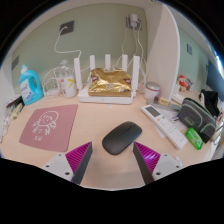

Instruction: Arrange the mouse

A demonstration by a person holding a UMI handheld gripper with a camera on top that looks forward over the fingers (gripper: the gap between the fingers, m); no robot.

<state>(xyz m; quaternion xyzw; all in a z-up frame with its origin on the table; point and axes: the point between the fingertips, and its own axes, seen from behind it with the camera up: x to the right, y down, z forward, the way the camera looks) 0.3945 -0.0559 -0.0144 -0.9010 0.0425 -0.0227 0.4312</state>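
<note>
A dark grey mouse (122, 137) lies on the wooden desk (100, 125), just ahead of the fingers and partly between their tips, with a gap at each side. A pink mouse mat (48, 125) with a white drawing lies on the desk to the left of the mouse. My gripper (112, 158) is open, its magenta pads (77, 157) spread wide, and it holds nothing.
A white router (110, 84) with a gold packet on it stands at the back wall. A blue bottle (30, 84) stands at the back left. A white remote (163, 125), a black pouch (197, 117) and a green item (193, 138) lie at the right.
</note>
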